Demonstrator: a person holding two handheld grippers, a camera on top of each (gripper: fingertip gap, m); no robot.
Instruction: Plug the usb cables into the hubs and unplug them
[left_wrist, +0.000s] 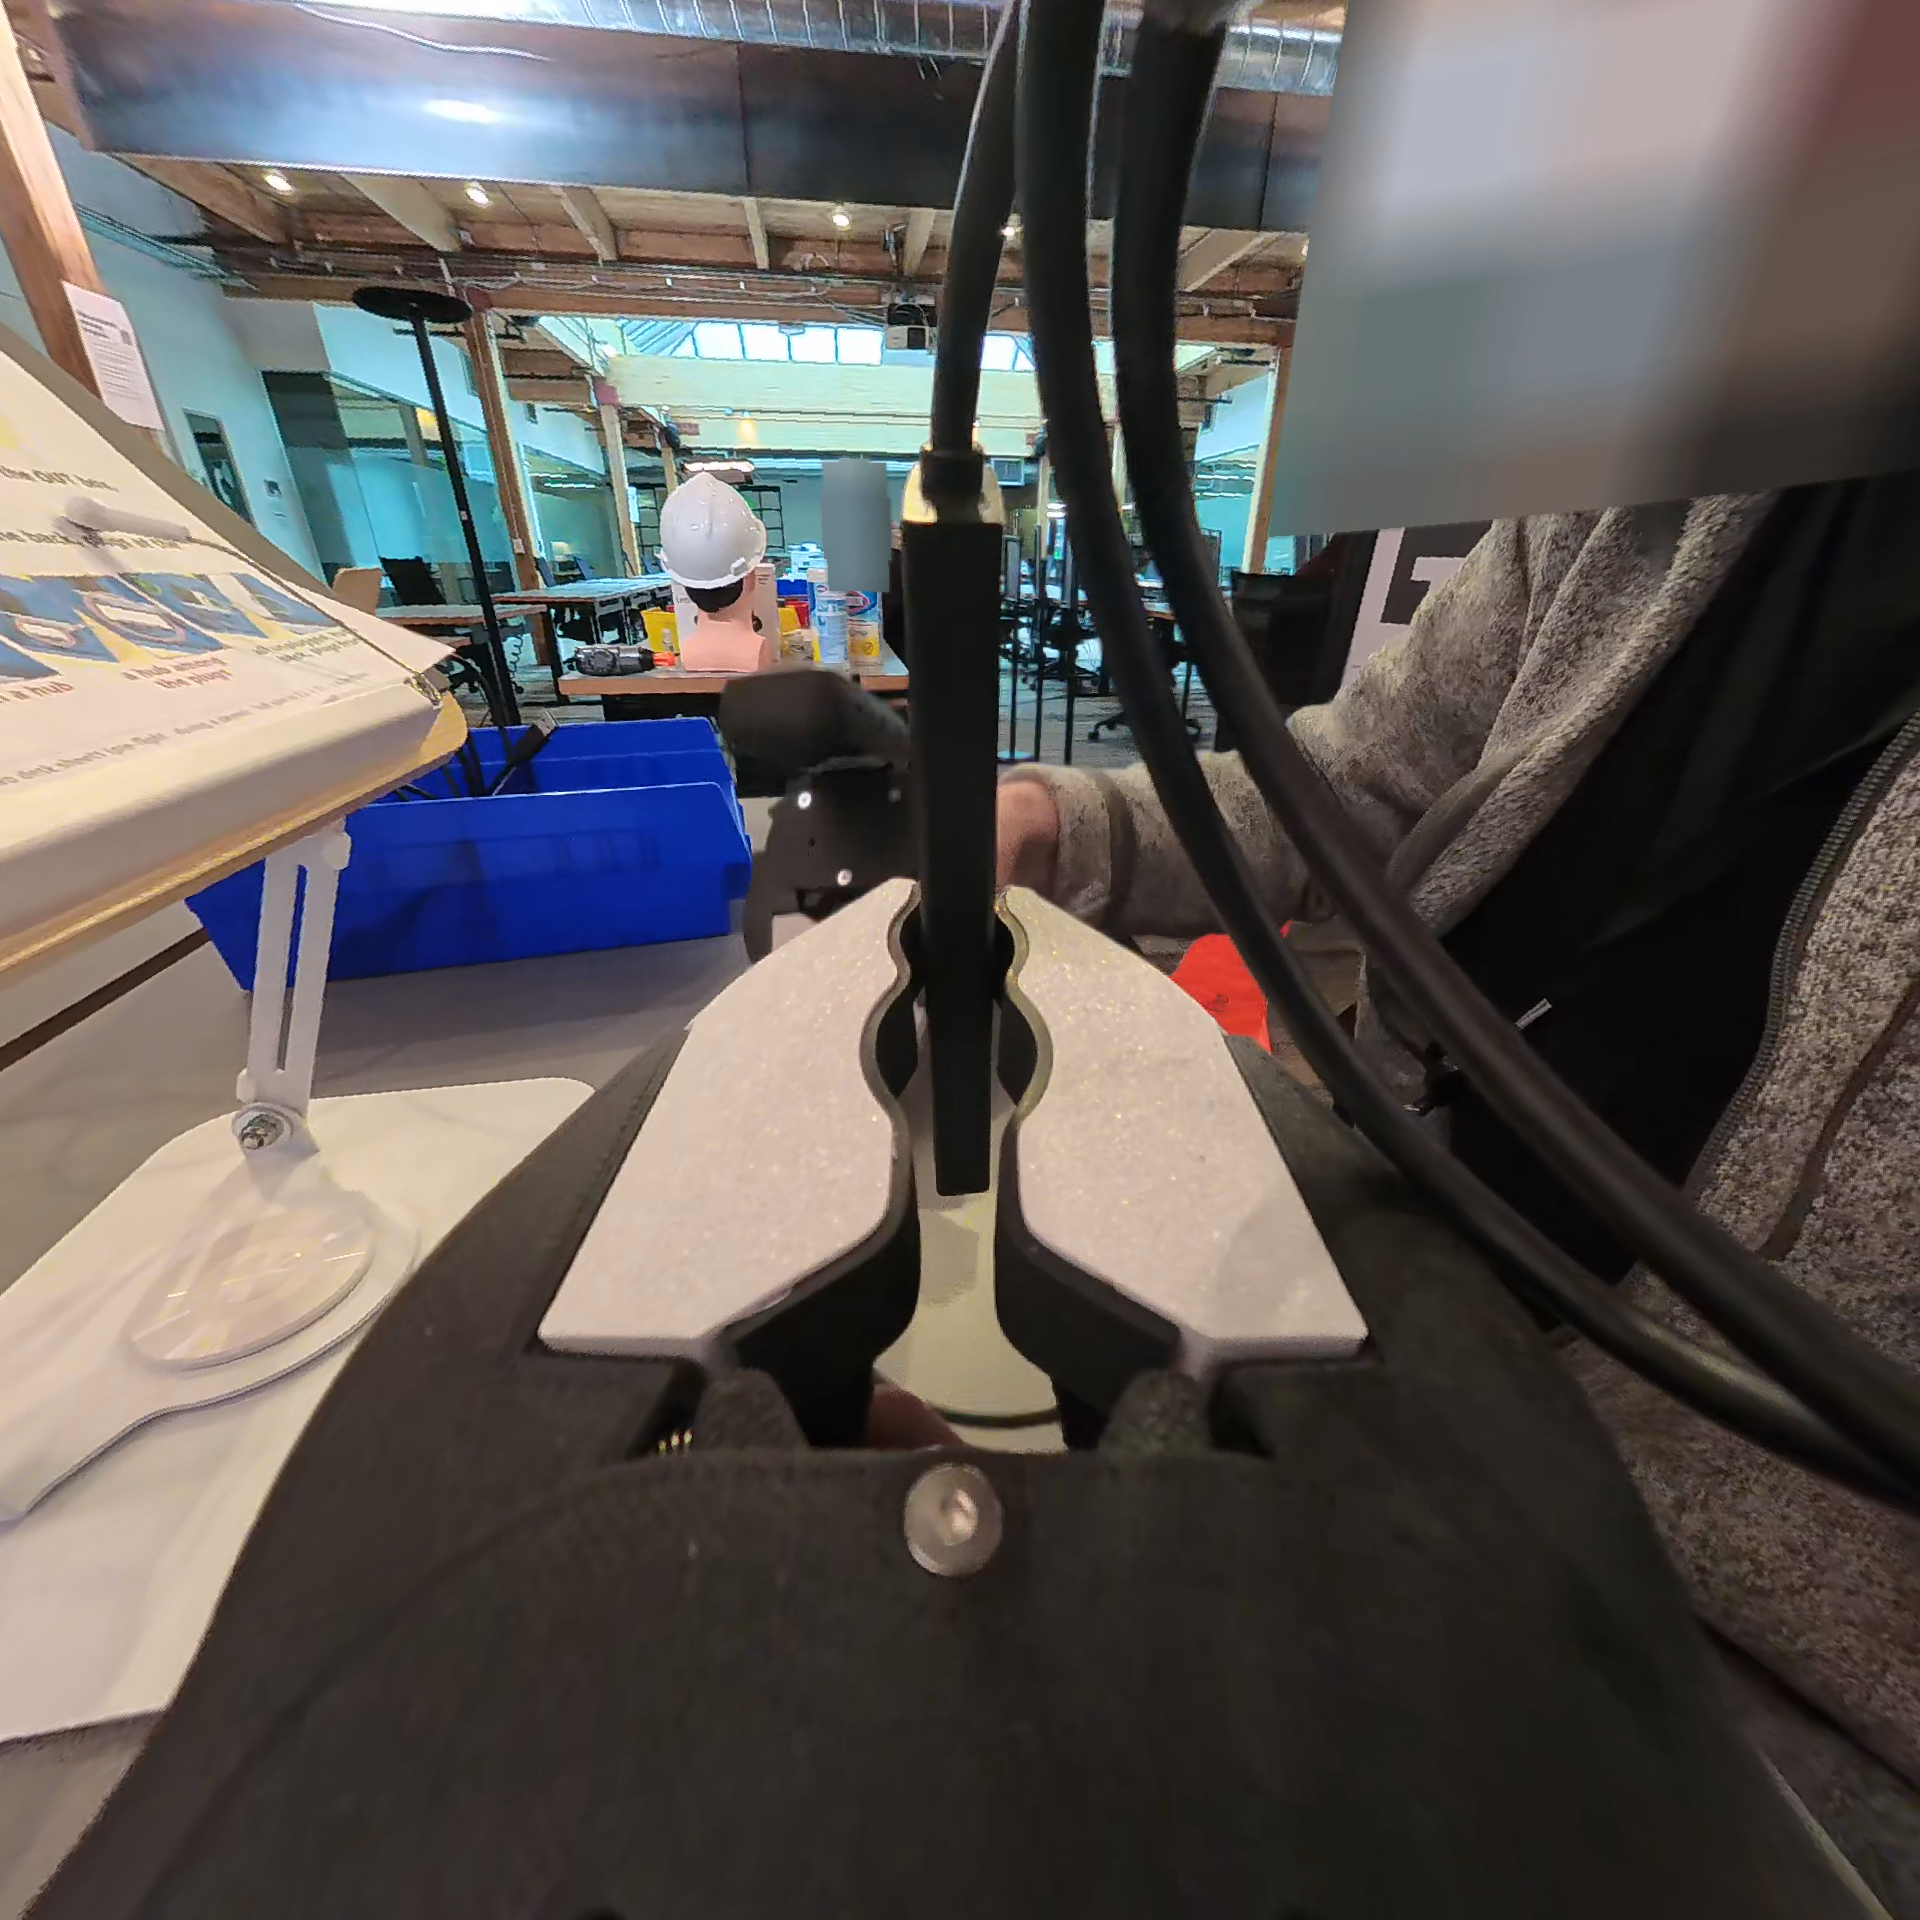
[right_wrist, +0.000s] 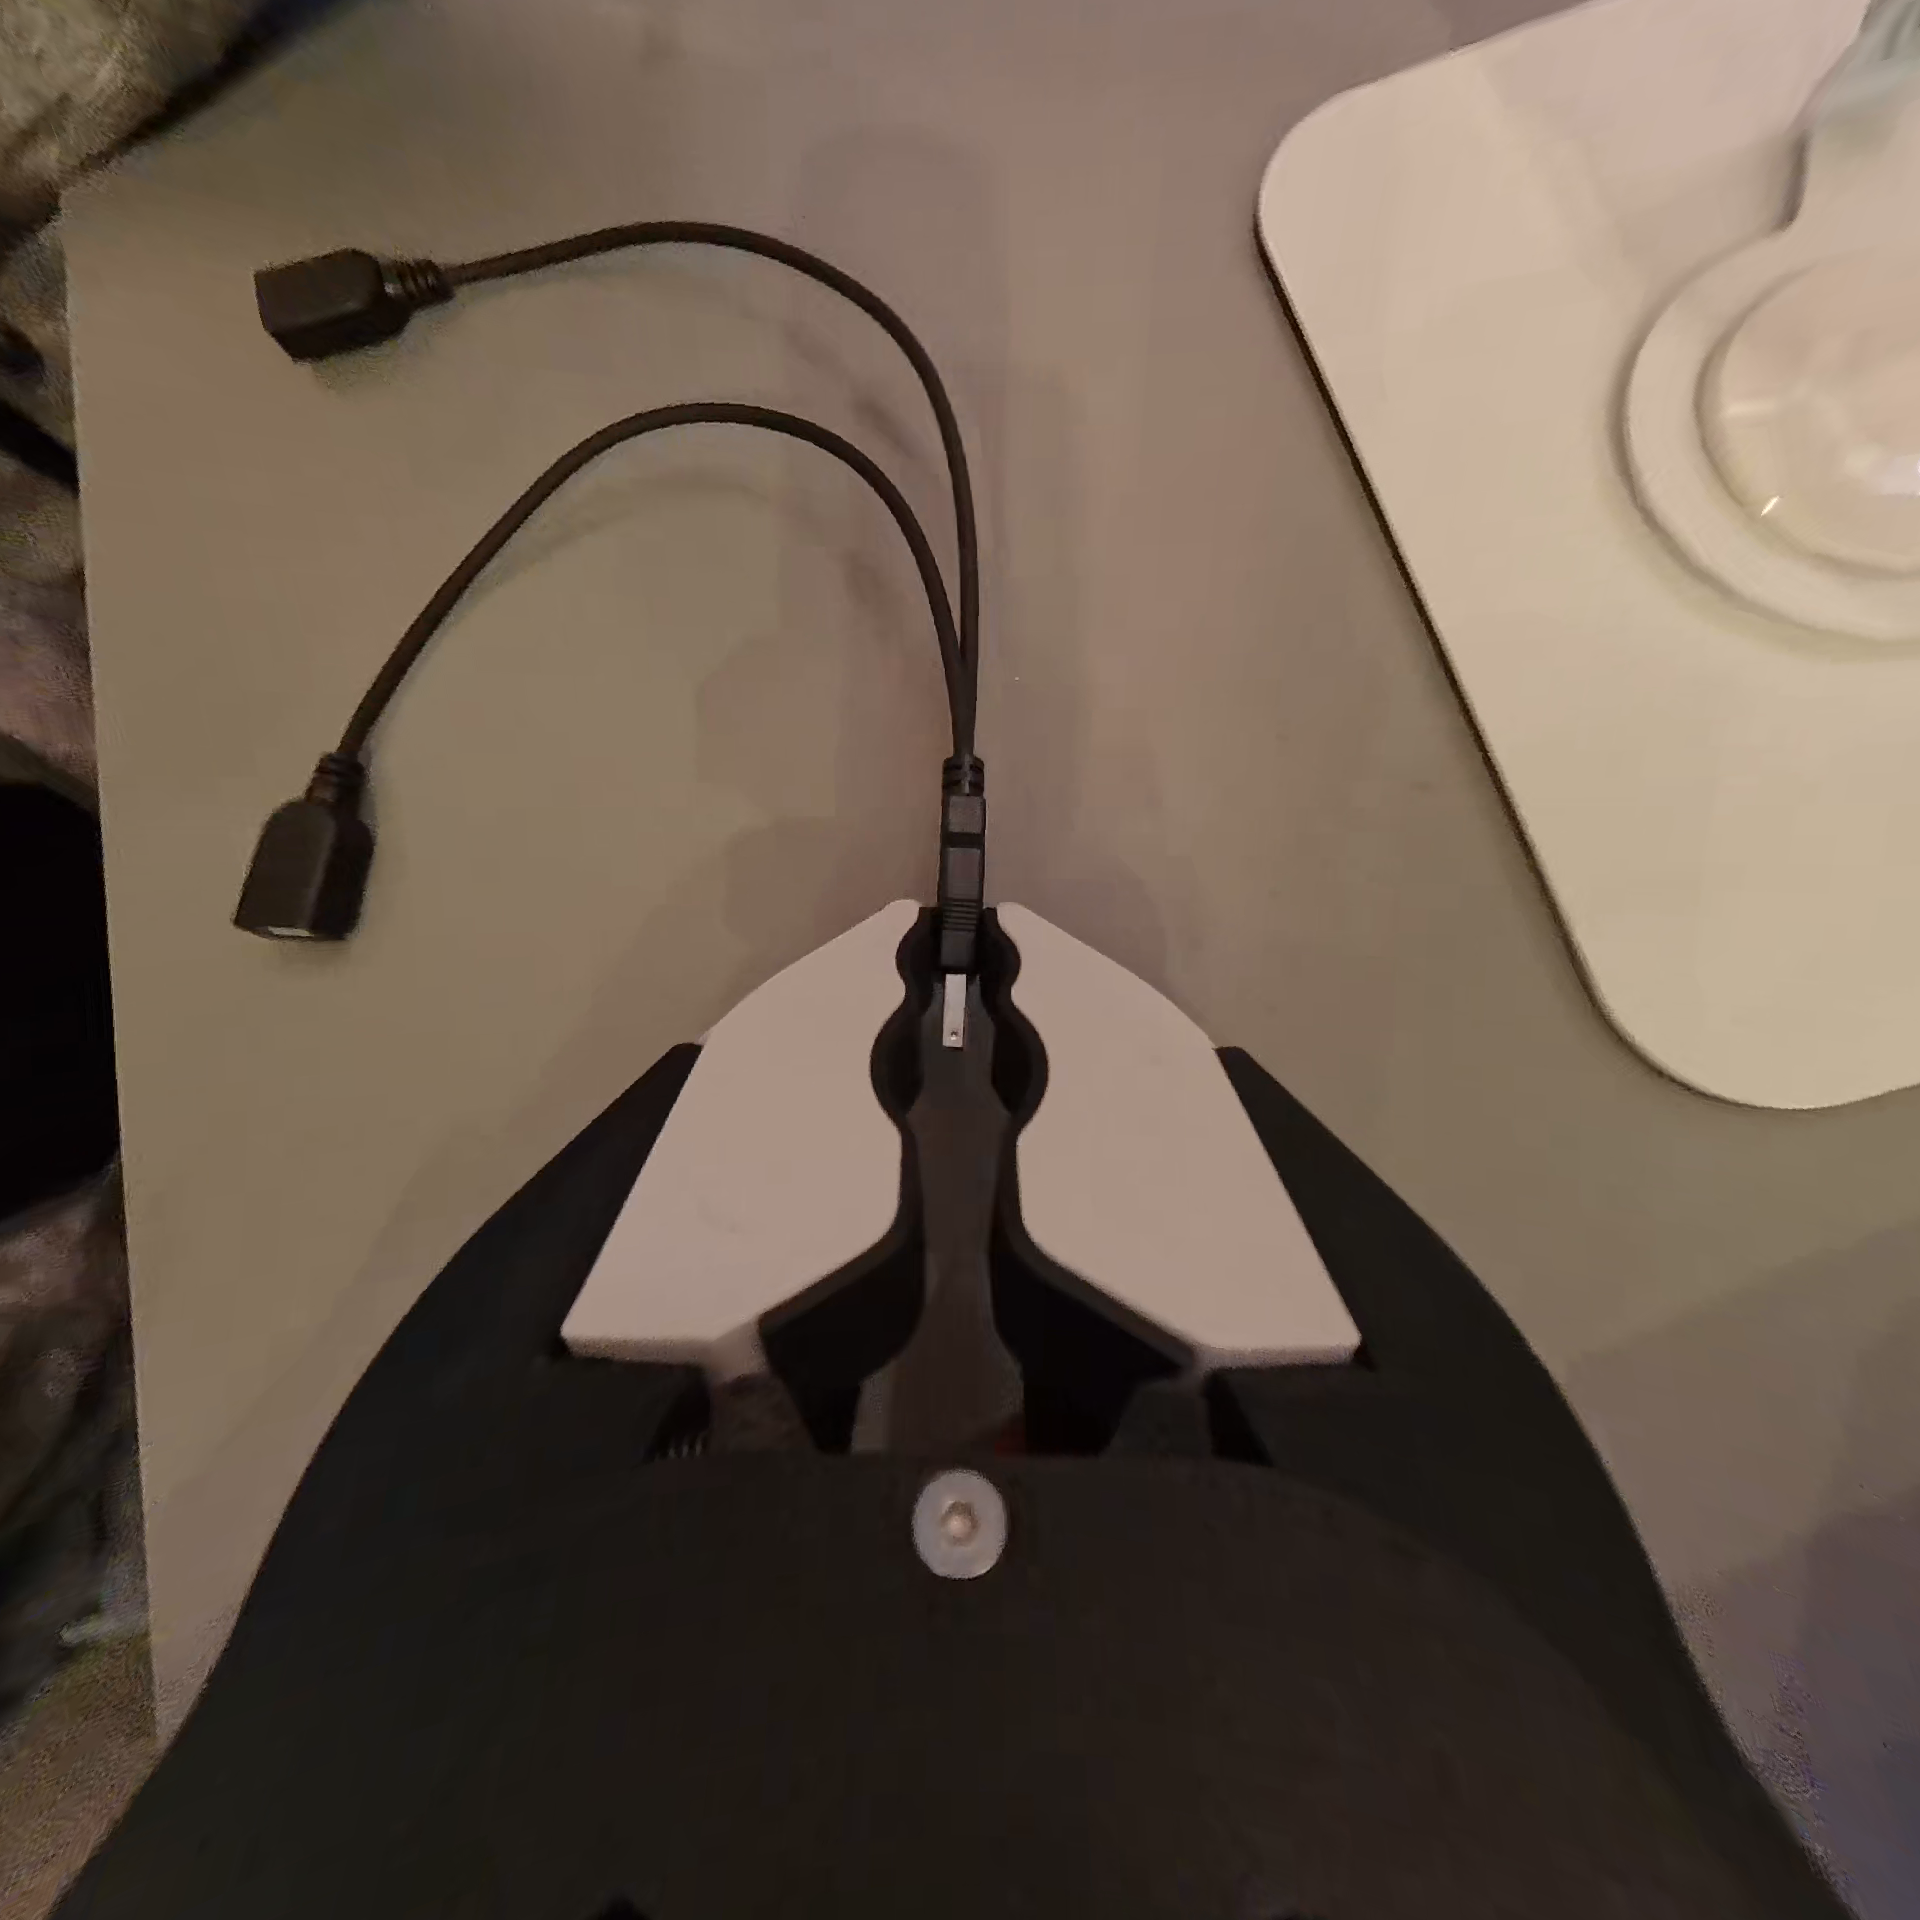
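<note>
In the left wrist view my left gripper (left_wrist: 958, 914) is shut on a slim black USB hub (left_wrist: 951, 727) and holds it upright. The hub's cable (left_wrist: 961, 312) rises from its top end, and more black cables (left_wrist: 1195, 623) hang to the right. My right gripper (left_wrist: 821, 831) shows behind the hub. In the right wrist view my right gripper (right_wrist: 961, 920) is shut on the black USB plug (right_wrist: 961, 862) of a split cable. The plug's metal tip (right_wrist: 954, 1008) points back between the fingers. The cable's two black socket ends (right_wrist: 322, 301) (right_wrist: 301, 878) lie on the grey table (right_wrist: 623, 727) to the left.
A white stand base (right_wrist: 1558, 520) lies at the right; it also shows in the left wrist view (left_wrist: 260, 1247), carrying a tilted board with a printed sheet (left_wrist: 156, 675). A blue bin (left_wrist: 520, 831) with cables stands behind it. A person's grey sleeve (left_wrist: 1558, 779) fills the right side, with a red object (left_wrist: 1231, 977) below it.
</note>
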